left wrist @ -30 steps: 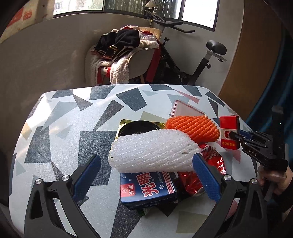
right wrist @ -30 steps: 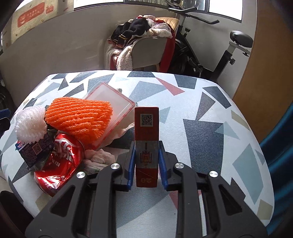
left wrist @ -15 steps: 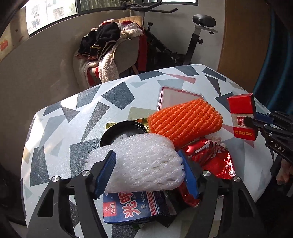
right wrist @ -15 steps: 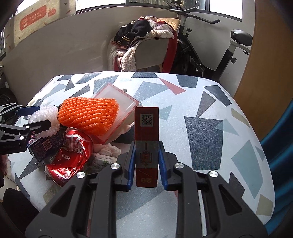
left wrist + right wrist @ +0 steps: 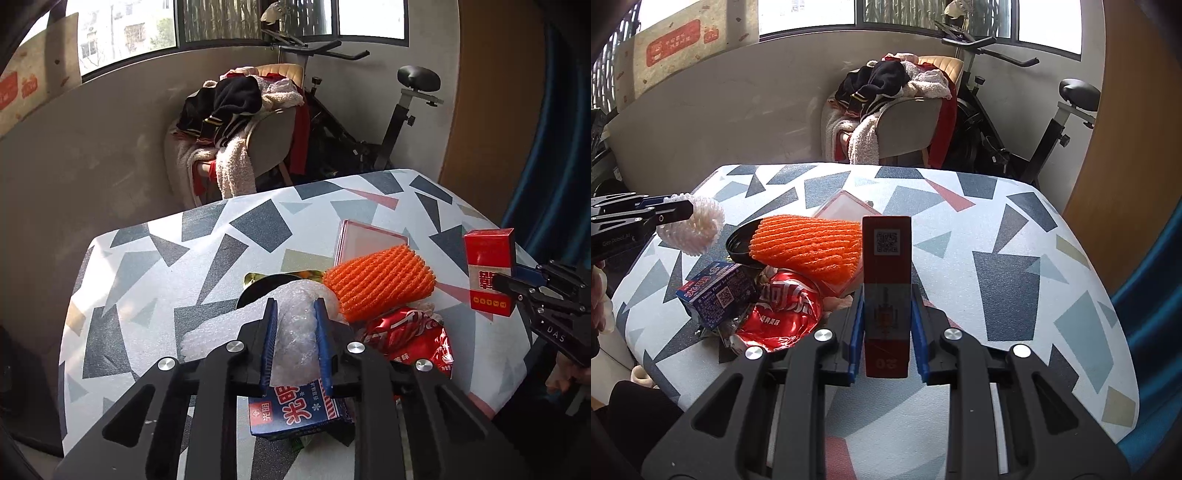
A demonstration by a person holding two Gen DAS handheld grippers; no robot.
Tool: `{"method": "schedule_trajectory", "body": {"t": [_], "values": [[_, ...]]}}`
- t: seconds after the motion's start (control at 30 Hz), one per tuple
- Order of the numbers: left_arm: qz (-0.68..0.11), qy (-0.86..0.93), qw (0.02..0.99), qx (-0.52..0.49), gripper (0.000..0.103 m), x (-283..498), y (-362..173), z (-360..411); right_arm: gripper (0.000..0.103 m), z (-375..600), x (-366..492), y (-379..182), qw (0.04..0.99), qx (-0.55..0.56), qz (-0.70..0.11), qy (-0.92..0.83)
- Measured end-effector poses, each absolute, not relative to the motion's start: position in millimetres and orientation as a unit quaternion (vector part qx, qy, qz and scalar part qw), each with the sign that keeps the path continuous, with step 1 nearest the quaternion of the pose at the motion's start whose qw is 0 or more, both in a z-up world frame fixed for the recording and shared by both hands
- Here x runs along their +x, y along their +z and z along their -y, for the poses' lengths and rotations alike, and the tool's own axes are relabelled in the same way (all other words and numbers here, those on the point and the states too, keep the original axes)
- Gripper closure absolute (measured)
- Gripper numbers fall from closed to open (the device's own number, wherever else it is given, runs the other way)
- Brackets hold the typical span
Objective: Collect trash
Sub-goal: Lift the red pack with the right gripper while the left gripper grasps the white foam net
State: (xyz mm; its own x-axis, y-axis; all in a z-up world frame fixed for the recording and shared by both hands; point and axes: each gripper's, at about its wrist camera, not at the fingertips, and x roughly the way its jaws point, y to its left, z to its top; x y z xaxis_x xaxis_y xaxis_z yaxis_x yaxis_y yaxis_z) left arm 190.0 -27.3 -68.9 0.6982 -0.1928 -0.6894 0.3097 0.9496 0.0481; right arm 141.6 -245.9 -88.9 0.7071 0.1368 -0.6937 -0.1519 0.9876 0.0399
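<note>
My left gripper (image 5: 295, 306) has its jaws closing on a white foam net (image 5: 295, 332), and the blue pads press into it. In the right wrist view the white foam net (image 5: 698, 229) hangs from the left gripper (image 5: 677, 212) above the table's left edge. My right gripper (image 5: 886, 295) is shut on an upright red cigarette box (image 5: 886, 273). The left wrist view shows that red box (image 5: 489, 273) at the far right. An orange foam net (image 5: 380, 284), a red crumpled wrapper (image 5: 410, 339) and a blue carton (image 5: 295, 410) lie piled on the table (image 5: 997, 266).
A pink-rimmed clear lid (image 5: 846, 205) and a black dish (image 5: 738, 243) lie under the orange net. Behind the table stand a chair heaped with clothes (image 5: 240, 122) and an exercise bike (image 5: 406, 110). A blue curtain (image 5: 1160, 332) hangs at the right.
The left jaws went from wide open to pinched on the white foam net and raised it from the pile. The right gripper rose a little with the red box.
</note>
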Motion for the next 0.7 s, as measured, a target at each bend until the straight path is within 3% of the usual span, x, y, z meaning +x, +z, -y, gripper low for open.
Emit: {"method": "schedule_trajectory", "body": {"t": [0.7], "values": [[-0.342, -0.184, 0.921, 0.028, 0.084, 71.6, -38.3, 5.4, 0.077, 220.3, 65.7, -68.2, 0.929, 0.006, -0.351, 0.114]]}}
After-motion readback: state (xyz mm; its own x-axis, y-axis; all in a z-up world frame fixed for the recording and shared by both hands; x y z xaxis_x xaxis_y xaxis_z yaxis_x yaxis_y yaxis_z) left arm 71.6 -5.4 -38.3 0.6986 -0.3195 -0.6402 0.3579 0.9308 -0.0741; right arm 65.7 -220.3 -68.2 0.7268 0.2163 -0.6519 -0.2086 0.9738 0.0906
